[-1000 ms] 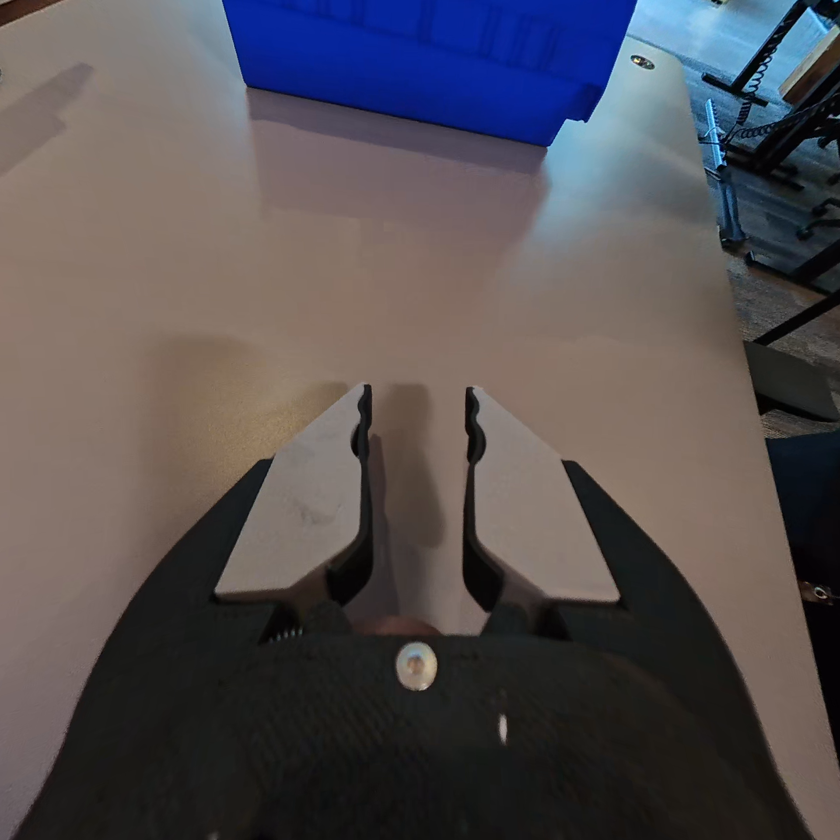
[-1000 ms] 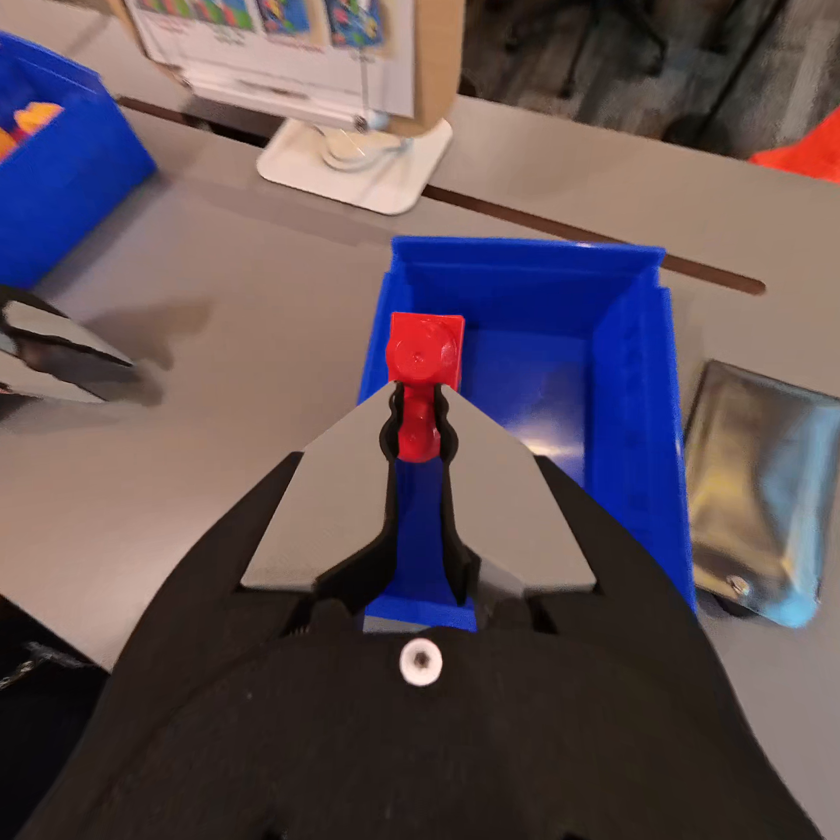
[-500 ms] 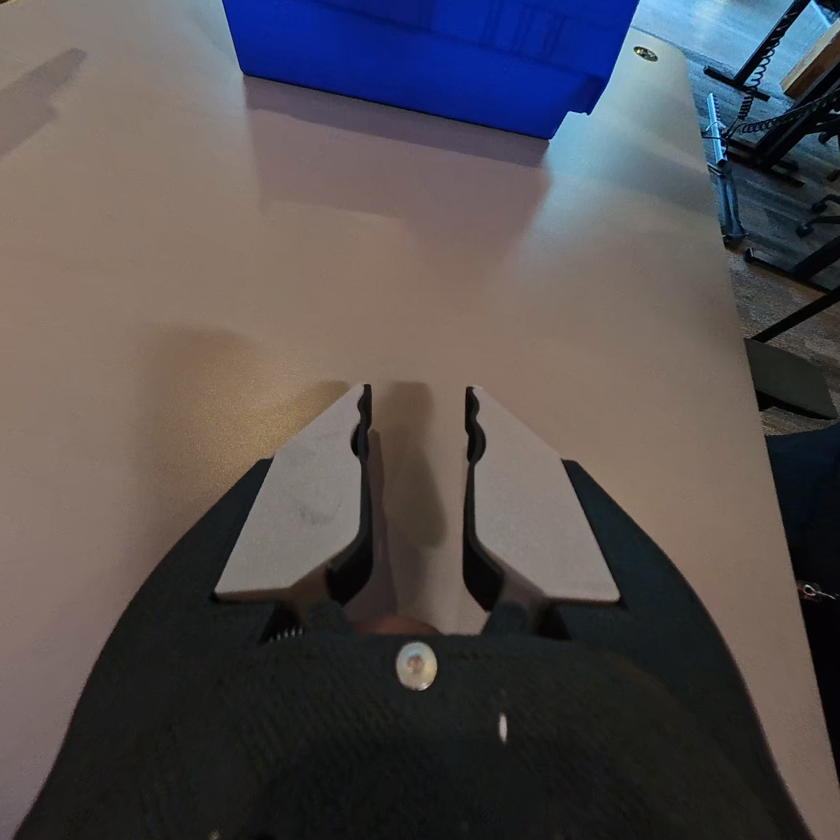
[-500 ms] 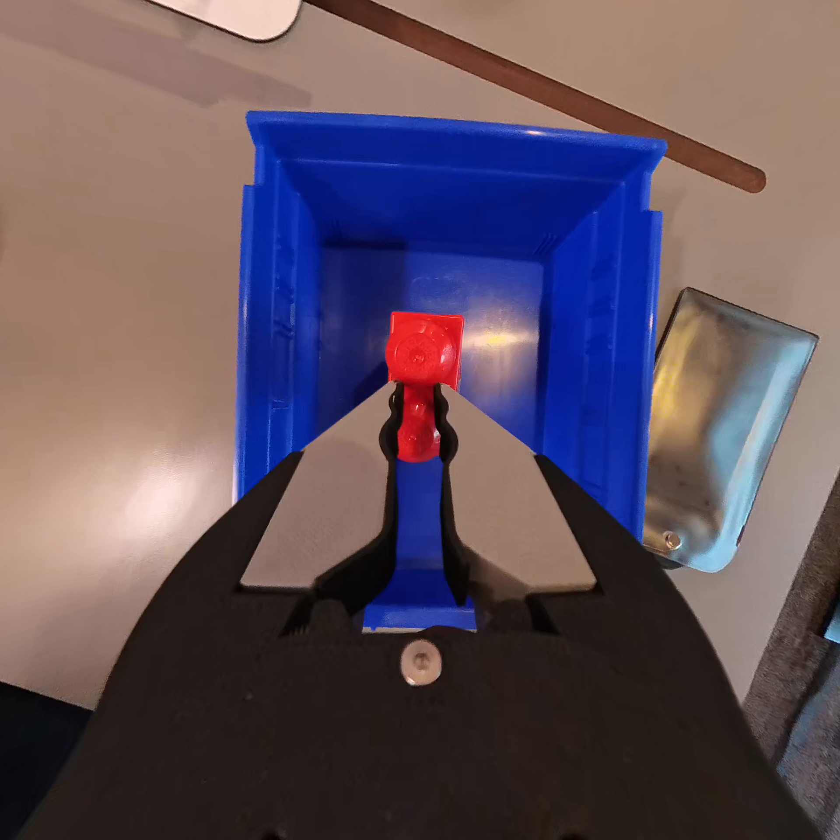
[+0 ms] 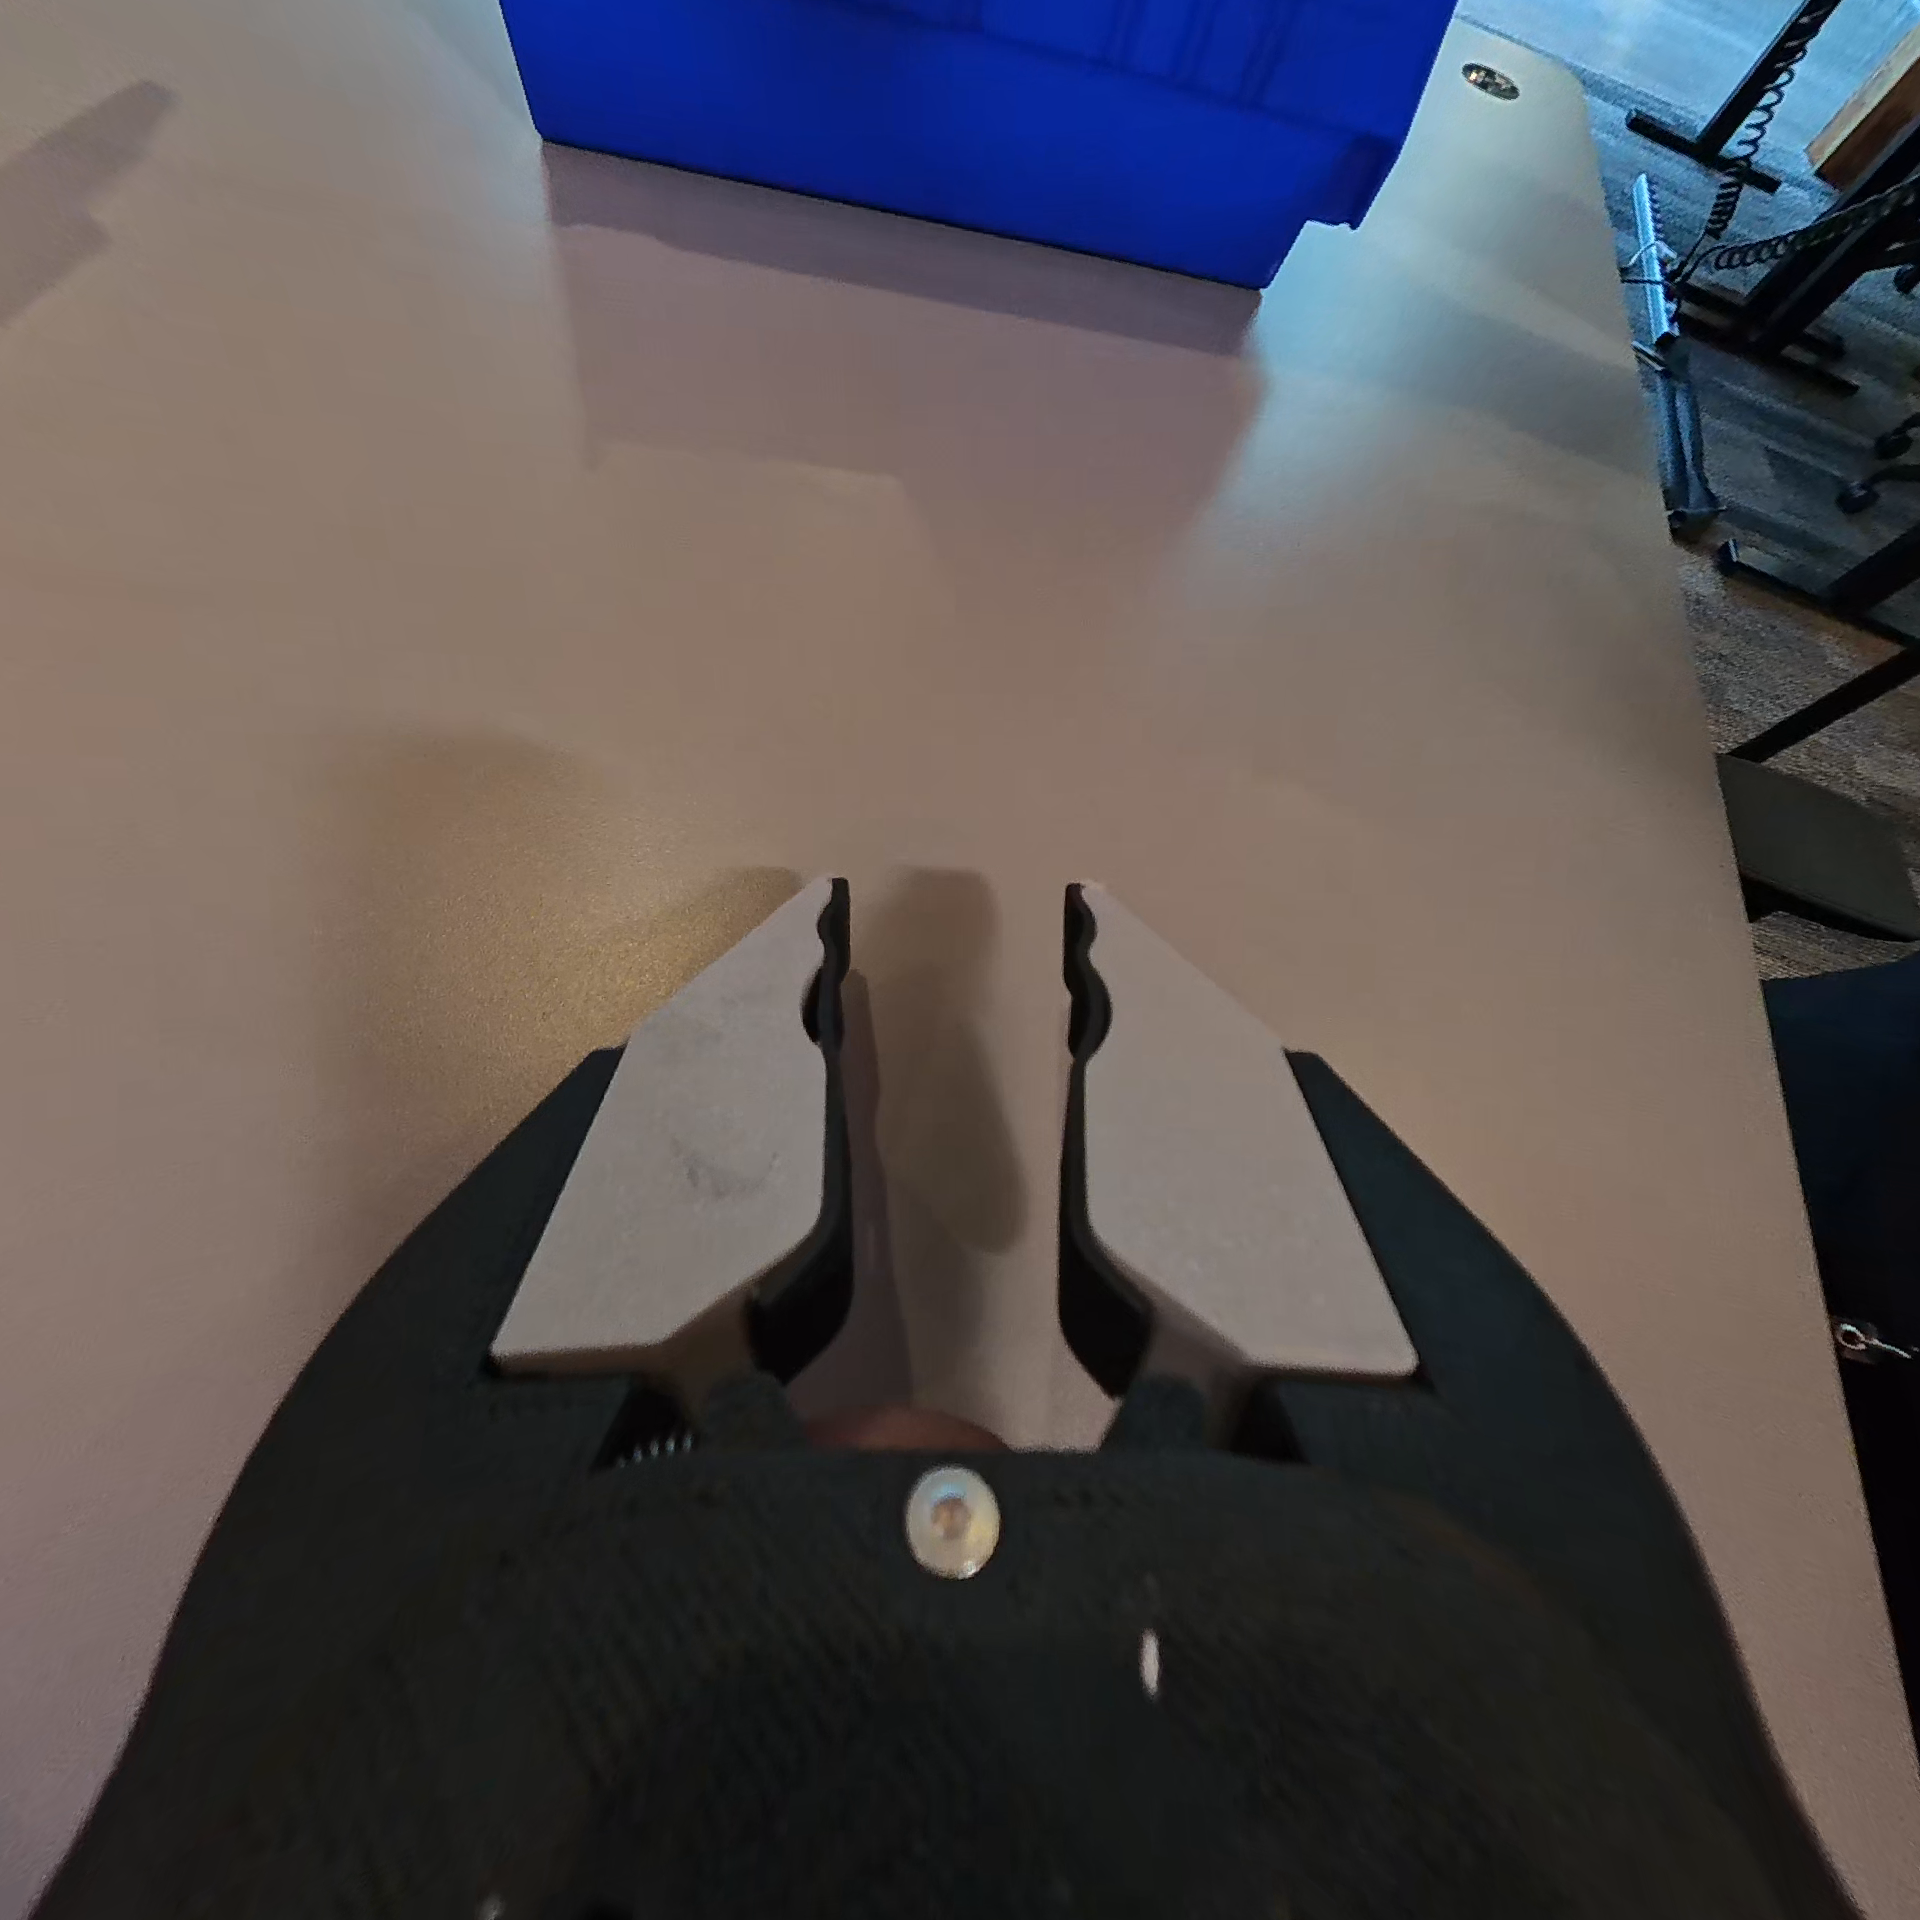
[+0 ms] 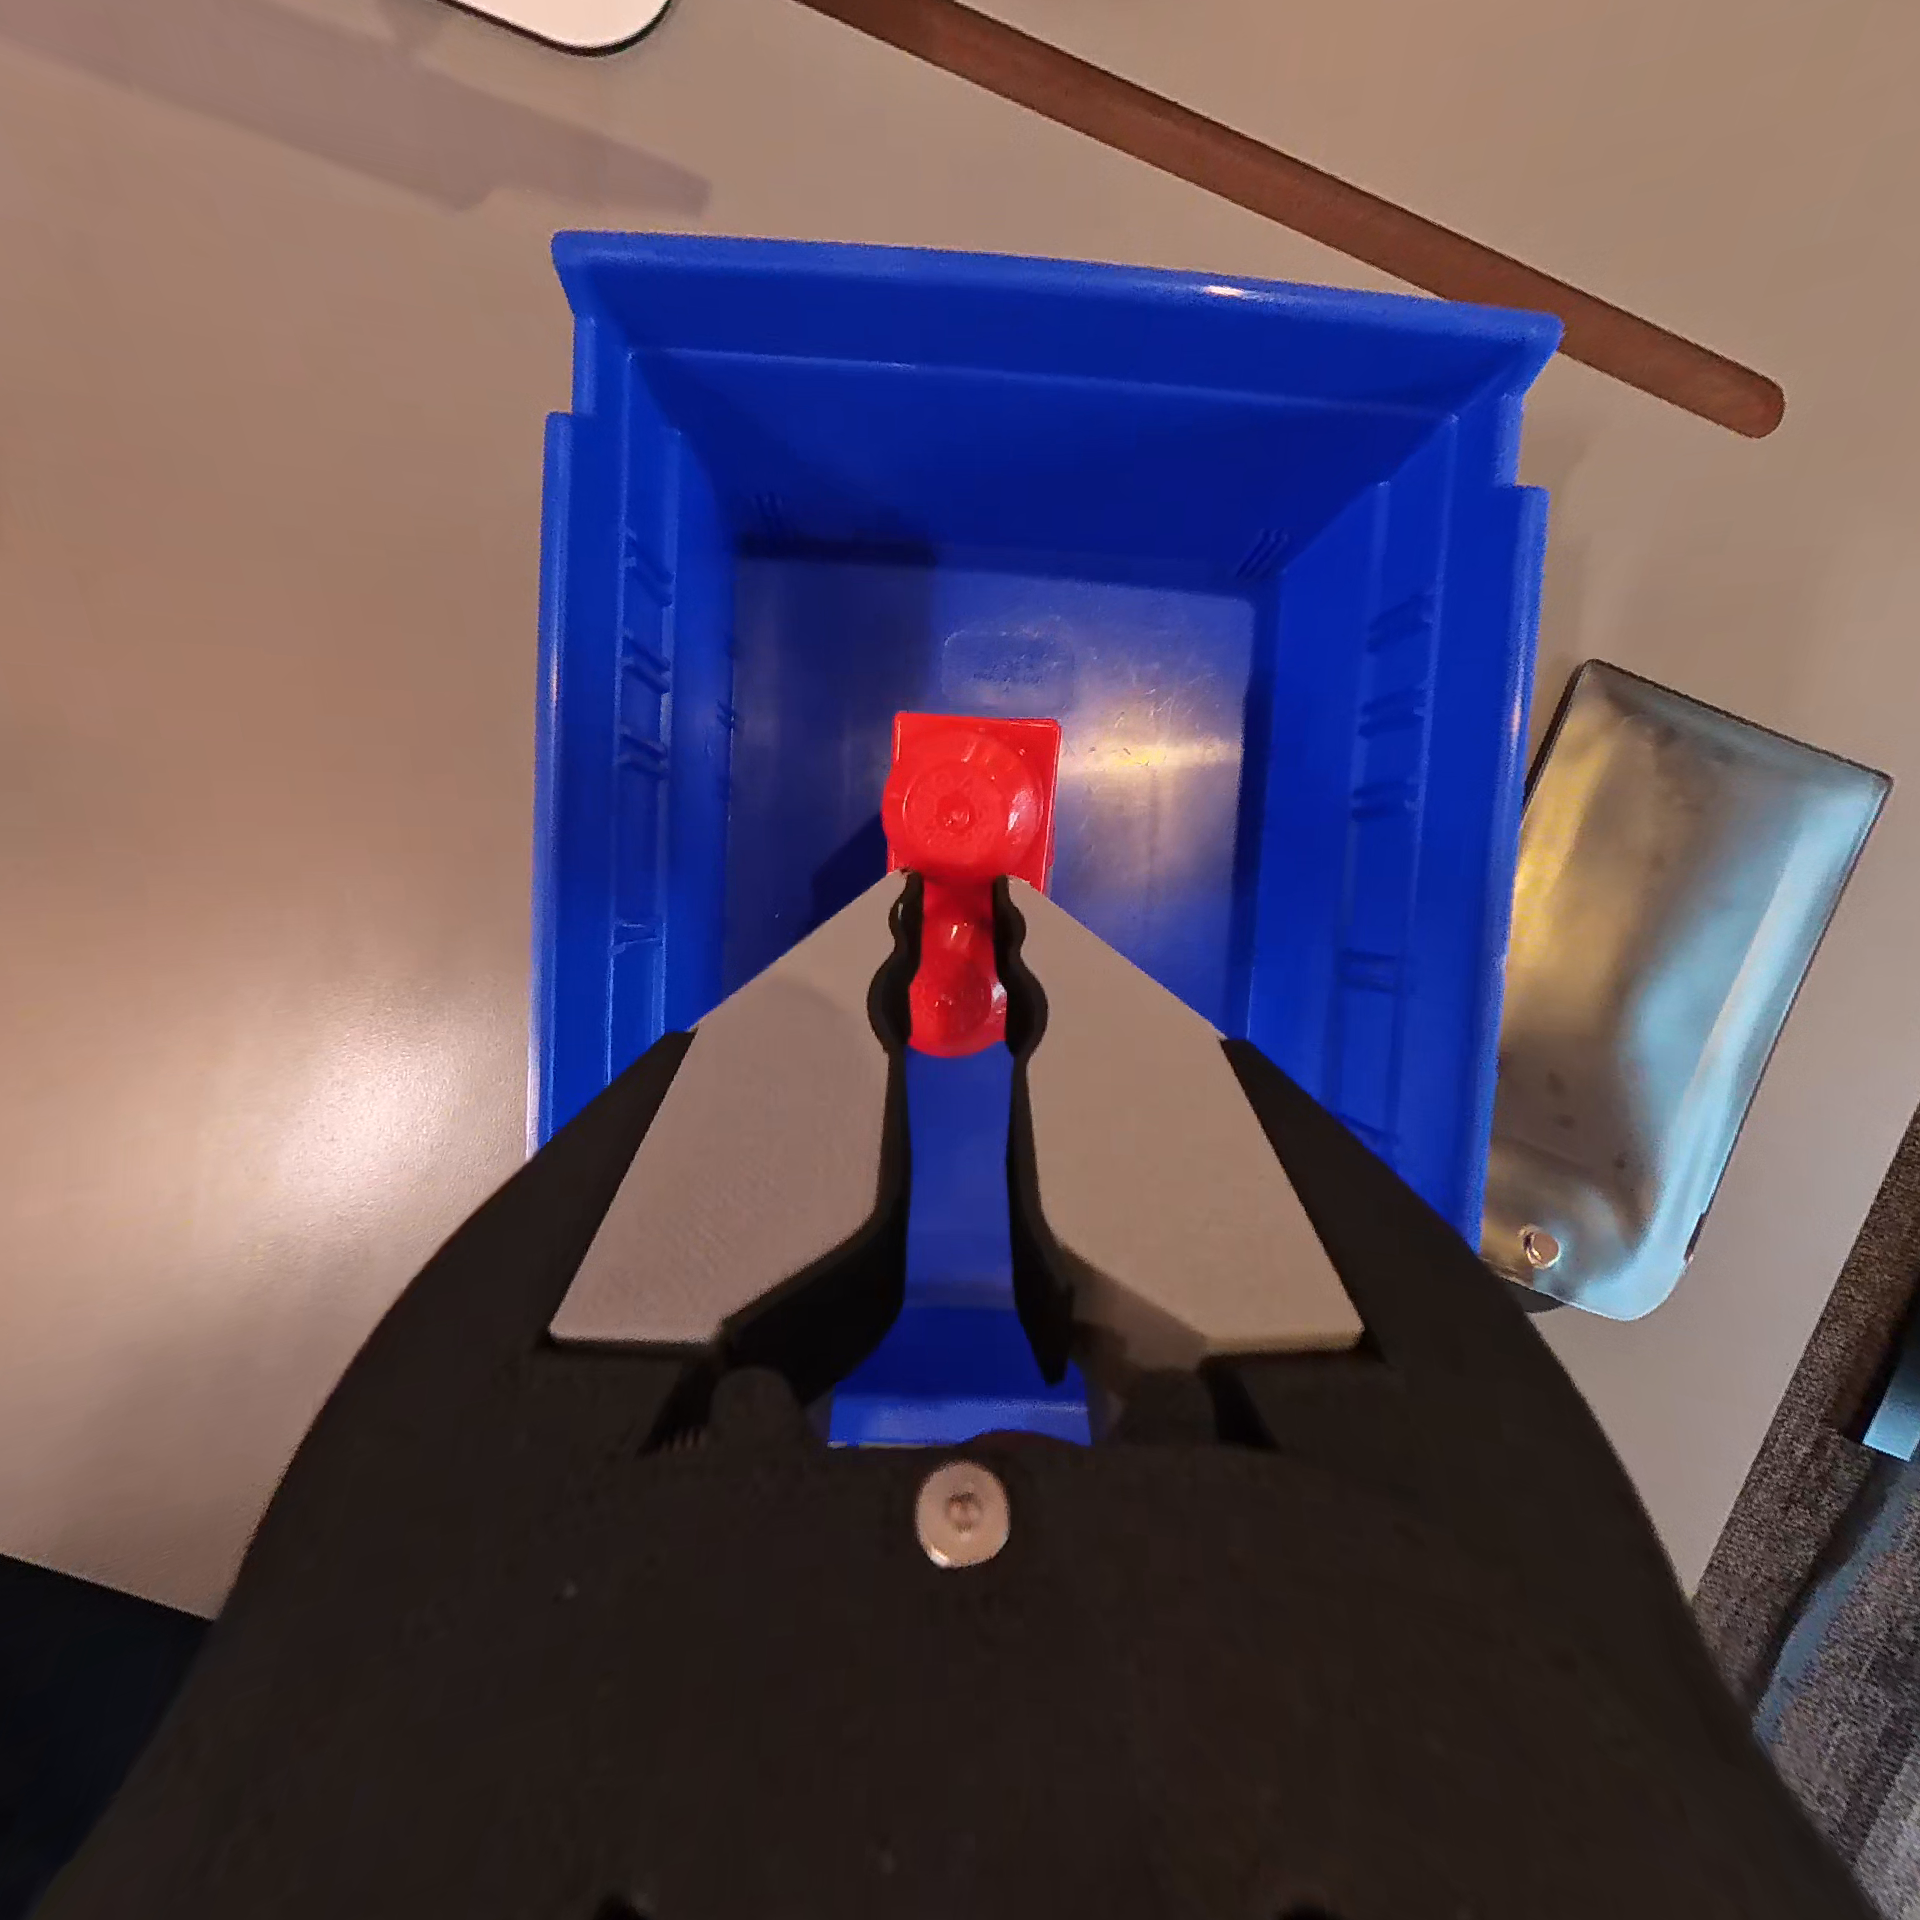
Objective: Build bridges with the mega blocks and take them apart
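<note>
We hold a red mega block (image 6: 971, 821) in our right tongs (image 6: 954, 935), clamped by its studs between the two black-lined fingers (image 6: 1122, 1101), its square body pointing down into the blue bin (image 6: 592, 727). The block hangs above the bin's floor, roughly over the middle and a little toward the bin's left wall; whether it touches the floor we cannot tell. The floor we can see holds nothing else. Just beside the bin's right wall lies a shiny silver pouch (image 6: 1662, 987) on the table (image 6: 260, 727), and past the bin's far rim a dark brown strip (image 6: 1299, 197) runs slantwise across the tabletop. A white base (image 6: 561, 16) shows at the table's far edge, left of the bin.

Our left tongs (image 5: 951, 904) sit low over bare table (image 5: 520, 520) — fingers (image 5: 717, 1132) parted, gripping nothing. Ahead of them, well apart, stands a blue bin (image 5: 935, 135), seen from its outer wall. To the right of the table — dark desk legs (image 5: 1787, 260) on the floor.
</note>
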Demonstrator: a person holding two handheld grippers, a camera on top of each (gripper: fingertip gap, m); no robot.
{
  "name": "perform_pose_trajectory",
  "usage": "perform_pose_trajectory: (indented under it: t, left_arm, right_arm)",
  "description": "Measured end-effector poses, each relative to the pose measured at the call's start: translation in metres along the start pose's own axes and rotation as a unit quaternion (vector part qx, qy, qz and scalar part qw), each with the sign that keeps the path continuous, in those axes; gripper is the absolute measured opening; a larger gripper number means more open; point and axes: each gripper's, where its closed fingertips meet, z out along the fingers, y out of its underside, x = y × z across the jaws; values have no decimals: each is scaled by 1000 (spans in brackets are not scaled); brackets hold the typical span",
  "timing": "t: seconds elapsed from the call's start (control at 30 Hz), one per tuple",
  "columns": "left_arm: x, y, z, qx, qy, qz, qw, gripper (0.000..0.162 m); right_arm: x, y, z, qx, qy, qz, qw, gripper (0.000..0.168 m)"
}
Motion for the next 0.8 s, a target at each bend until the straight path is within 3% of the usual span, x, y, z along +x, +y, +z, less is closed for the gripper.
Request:
perform_pose_trajectory:
  t: [0.47, 0.8]
  left_arm:
    - [1, 2, 1, -6, 2, 0, 1000, 39]
    - [2, 3, 2, -13, 7, -3, 1000, 39]
  right_arm:
    - [-3, -5, -1, -8, -1, -9, 1000, 11]
    - [4, -3, 11, -61, 15, -28, 998, 11]
